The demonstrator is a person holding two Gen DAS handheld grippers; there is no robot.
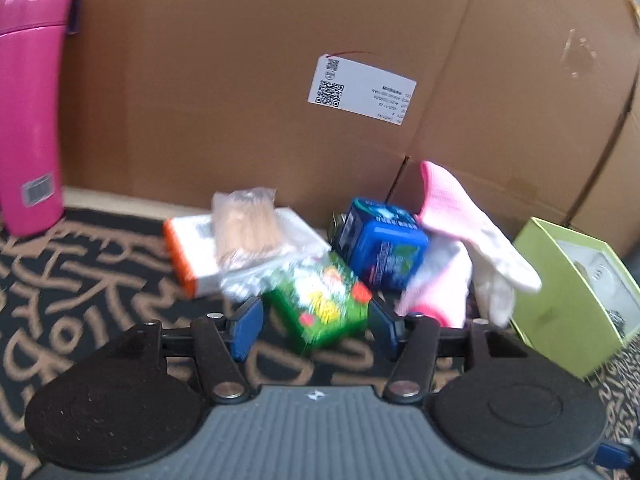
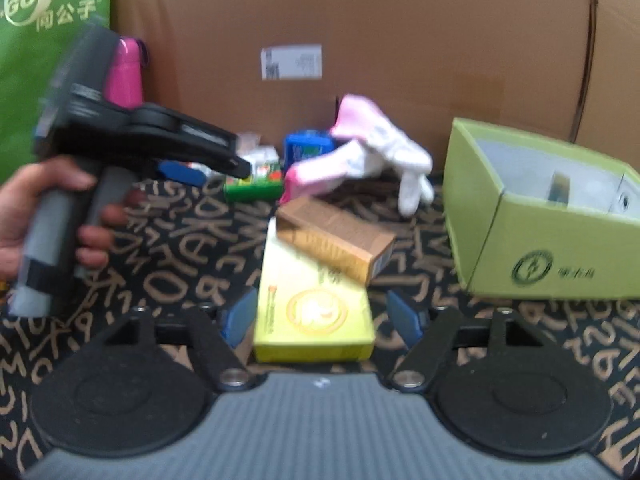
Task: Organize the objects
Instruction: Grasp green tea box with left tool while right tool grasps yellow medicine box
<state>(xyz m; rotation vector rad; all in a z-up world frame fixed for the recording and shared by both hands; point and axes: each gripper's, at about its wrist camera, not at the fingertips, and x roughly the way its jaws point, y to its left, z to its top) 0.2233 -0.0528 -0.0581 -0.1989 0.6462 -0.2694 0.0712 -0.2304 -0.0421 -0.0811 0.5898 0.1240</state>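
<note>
Your left gripper (image 1: 316, 322) brackets the small green printed carton (image 1: 320, 304), pad contact unclear; your right gripper (image 2: 322, 316) gapes around the flat yellow box (image 2: 312, 308). Closing may tip the brown carton (image 2: 336, 238) stacked on it.

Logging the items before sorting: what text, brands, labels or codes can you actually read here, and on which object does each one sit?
"GONGZI", with Chinese characters beneath: green bag, right wrist view.
QR codes and print, too small to read: white label on the cardboard box.
Barcode sticker, digits unreadable: pink bottle.
Round lightning logo, characters beside it blurred: green open box.
Printing on the blue box, green carton, yellow box and brown box: blurred.
</note>
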